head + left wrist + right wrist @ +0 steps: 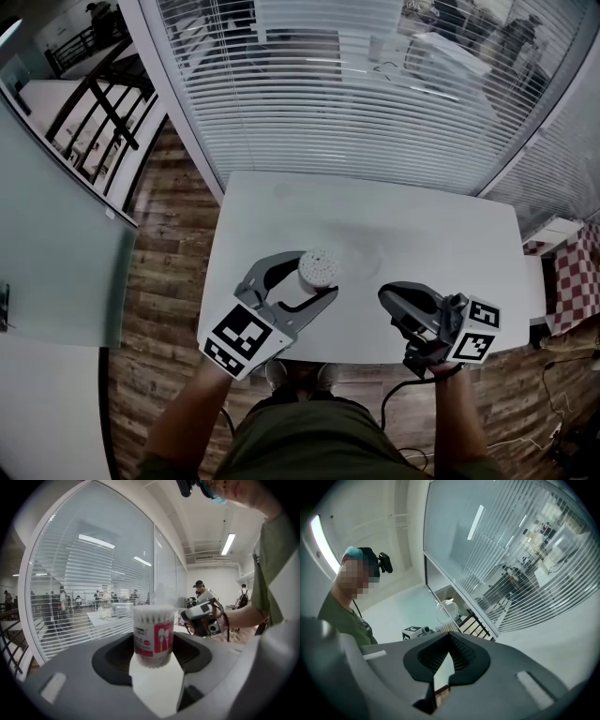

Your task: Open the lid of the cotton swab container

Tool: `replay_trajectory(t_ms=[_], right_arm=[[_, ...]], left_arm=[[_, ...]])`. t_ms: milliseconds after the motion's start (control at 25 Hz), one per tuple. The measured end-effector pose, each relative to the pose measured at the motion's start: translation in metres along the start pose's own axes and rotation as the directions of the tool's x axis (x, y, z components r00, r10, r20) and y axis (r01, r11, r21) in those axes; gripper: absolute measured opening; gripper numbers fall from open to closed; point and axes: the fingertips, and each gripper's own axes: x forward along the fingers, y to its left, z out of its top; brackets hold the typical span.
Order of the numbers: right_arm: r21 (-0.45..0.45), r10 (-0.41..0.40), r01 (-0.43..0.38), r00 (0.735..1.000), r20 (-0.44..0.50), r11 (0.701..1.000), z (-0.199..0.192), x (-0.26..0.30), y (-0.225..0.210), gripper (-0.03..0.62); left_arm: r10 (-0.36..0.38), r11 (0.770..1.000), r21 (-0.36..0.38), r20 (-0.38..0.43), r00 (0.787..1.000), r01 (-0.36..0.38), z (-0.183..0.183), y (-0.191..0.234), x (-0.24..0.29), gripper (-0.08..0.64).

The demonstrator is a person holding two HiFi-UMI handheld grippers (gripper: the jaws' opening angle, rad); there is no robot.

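Right below me is my green shirt [300, 448], and just past it both grippers hang over the near edge of the white table [375, 211]. My left gripper [317, 274] has its jaws clamped on the cotton swab container [317, 269], one pad on each side, and holds it upright. Its pink label [154, 639] faces back along the jaws, and the white swab tips show at the top. From the right gripper view, the clear lid [448, 611] stands tipped up off the swabs, so it's open. My right gripper [385, 296] sits to the right, near the container but apart from it. Its jaws are pressed together with nothing between them. Slatted blinds [347, 84] run behind the table.
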Motion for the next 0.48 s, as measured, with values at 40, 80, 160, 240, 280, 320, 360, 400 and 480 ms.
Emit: replay_trajectory(t_ms=[40, 80, 160, 240, 280, 320, 360, 400, 480], right_arm=[[0.002, -0.001, 0.001, 1.000, -0.001, 1.000, -0.0006, -0.0013, -0.0011, 0.011], [0.003, -0.003, 0.003, 1.000, -0.002, 1.000, -0.0010, -0.0024, -0.0022, 0.011], [0.006, -0.004, 0.004, 1.000, -0.002, 1.000, -0.0012, -0.0041, -0.0038, 0.011], [0.007, -0.003, 0.003, 1.000, -0.003, 1.000, -0.0002, -0.0055, -0.0039, 0.011], [0.008, -0.002, 0.002, 1.000, -0.003, 1.000, 0.0002, -0.0063, -0.0036, 0.011], [0.008, -0.002, 0.002, 1.000, -0.004, 1.000, 0.0004, -0.0072, -0.0033, 0.011], [0.008, -0.002, 0.002, 1.000, -0.004, 1.000, 0.0003, -0.0078, -0.0031, 0.011], [0.008, -0.002, 0.002, 1.000, -0.004, 1.000, 0.0001, -0.0083, -0.0029, 0.011], [0.008, -0.002, 0.002, 1.000, -0.005, 1.000, -0.0005, -0.0088, -0.0023, 0.011]], left_arm=[[0.000, 1.000, 0.000, 0.000, 1.000, 0.000, -0.0001, -0.0006, 0.0008, 0.259], [0.000, 1.000, 0.000, 0.000, 1.000, 0.000, -0.0004, -0.0011, 0.0016, 0.259], [-0.001, 1.000, 0.001, -0.002, 1.000, 0.001, -0.0005, -0.0021, 0.0033, 0.259], [-0.001, 1.000, 0.003, -0.004, 1.000, 0.001, 0.0006, -0.0037, 0.0048, 0.259], [-0.001, 1.000, 0.003, -0.005, 1.000, 0.001, 0.0013, -0.0047, 0.0053, 0.259], [-0.001, 1.000, 0.004, -0.005, 1.000, 0.001, 0.0018, -0.0058, 0.0056, 0.259], [-0.001, 1.000, 0.004, -0.005, 1.000, 0.001, 0.0021, -0.0067, 0.0058, 0.259], [-0.001, 1.000, 0.005, -0.005, 1.000, 0.001, 0.0023, -0.0076, 0.0059, 0.259], [-0.002, 1.000, 0.005, -0.005, 1.000, 0.002, 0.0023, -0.0089, 0.0059, 0.259]])
